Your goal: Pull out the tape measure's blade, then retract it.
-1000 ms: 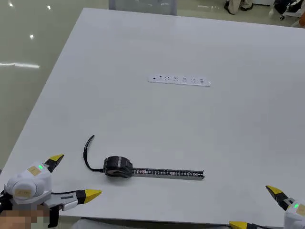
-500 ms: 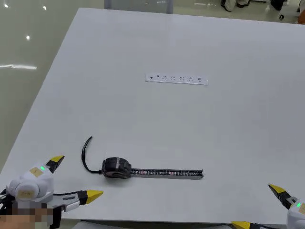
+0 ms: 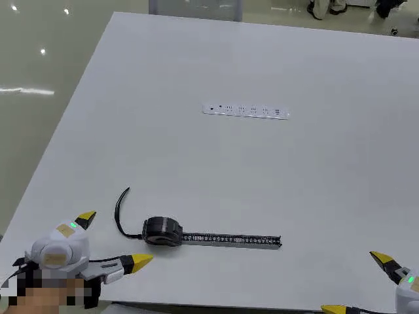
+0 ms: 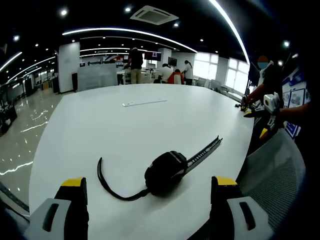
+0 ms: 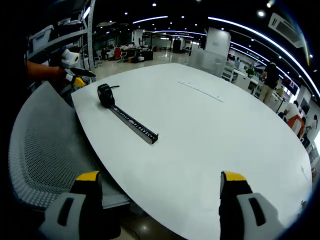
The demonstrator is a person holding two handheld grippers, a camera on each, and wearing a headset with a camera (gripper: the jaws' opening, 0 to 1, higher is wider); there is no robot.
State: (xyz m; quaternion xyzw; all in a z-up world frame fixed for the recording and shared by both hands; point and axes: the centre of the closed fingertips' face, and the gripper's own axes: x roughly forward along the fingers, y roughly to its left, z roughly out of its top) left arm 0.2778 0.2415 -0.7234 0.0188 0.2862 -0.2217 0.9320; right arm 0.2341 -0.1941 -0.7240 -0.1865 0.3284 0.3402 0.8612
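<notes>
The jaws of the left gripper (image 3: pixel 112 239) stand wide apart and hold nothing. Both yellow tips are free above the near left edge of the bench (image 3: pixel 262 170). In the left gripper view the tape measure (image 4: pixel 166 171) lies ahead of these jaws, in the gap between them as the camera sees it, but apart from both tips.

The jaws of the right gripper (image 3: pixel 357 283) are also spread wide and hold nothing. This gripper is at the near right corner of the head view, at the front edge of the bench and well apart from the end of the blade (image 3: pixel 229 239).

The black case of the tape measure rests on the bench close to its near edge, just to the right of the left gripper. The blade is pulled out and lies flat on the surface. It runs from the case toward the right gripper and ends in a small hook. A black strap (image 3: pixel 120 209) comes out of the other side of the case and curves away over the bench.

Farther away, near the middle of the bench, lies a white power strip (image 3: pixel 245 110). In both gripper views a grey mesh chair (image 5: pixel 40 150) stands against the near edge of the bench.
</notes>
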